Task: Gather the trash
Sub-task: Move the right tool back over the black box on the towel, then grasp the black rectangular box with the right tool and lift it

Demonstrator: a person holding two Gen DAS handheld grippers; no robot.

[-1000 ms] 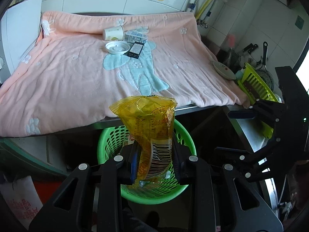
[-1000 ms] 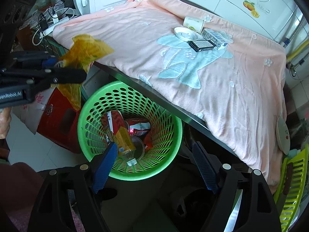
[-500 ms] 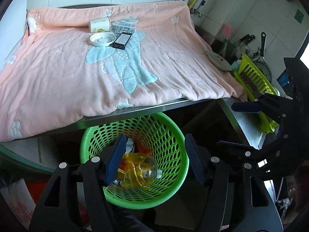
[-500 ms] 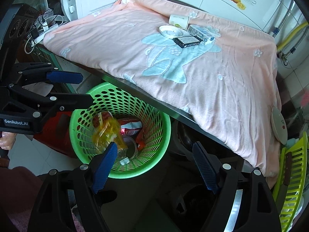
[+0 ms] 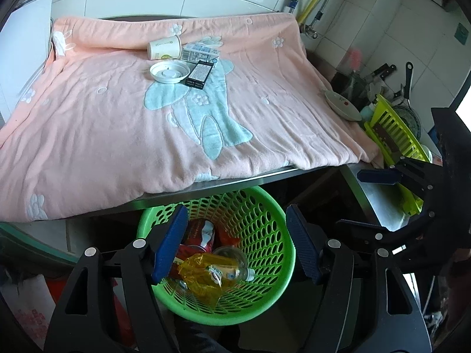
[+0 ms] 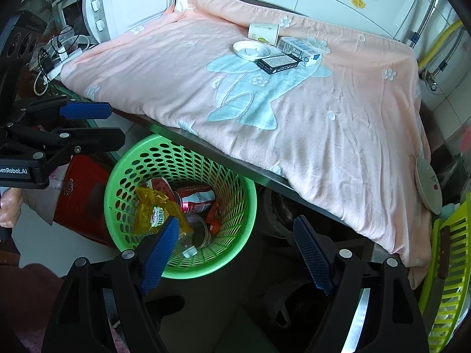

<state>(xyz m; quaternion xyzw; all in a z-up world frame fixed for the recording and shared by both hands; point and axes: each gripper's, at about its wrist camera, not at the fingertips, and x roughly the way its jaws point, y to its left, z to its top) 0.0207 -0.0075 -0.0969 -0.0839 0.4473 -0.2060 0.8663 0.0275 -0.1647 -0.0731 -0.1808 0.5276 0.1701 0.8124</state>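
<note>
A green basket (image 5: 265,206) (image 6: 147,147) stands on the floor under the table's front edge. In it lie a yellow wrapper (image 5: 200,276) (image 6: 147,206), a red can (image 6: 195,197) and a clear bottle (image 5: 232,264). My left gripper (image 5: 235,210) (image 6: 106,125) hovers over the basket, jaws opening with nothing between them. Beside it, my right gripper (image 6: 235,220) (image 5: 362,200) is open and holds nothing. Far back on the pink blanket (image 5: 117,123) lie a paper cup (image 5: 164,47) (image 6: 263,32), a white lid (image 5: 169,72), a black box (image 5: 200,74) and a white-blue carton (image 5: 200,53).
A white microwave (image 6: 117,8) with cables stands at the table's left end. At the right end a plate (image 5: 343,106) and a yellow-green dish rack (image 5: 394,144) sit by knives and a pan. A red bag (image 6: 82,200) stands left of the basket.
My left gripper's jaws opened and let go of the yellow wrapper, which dropped into the green basket. The right gripper stayed open.
</note>
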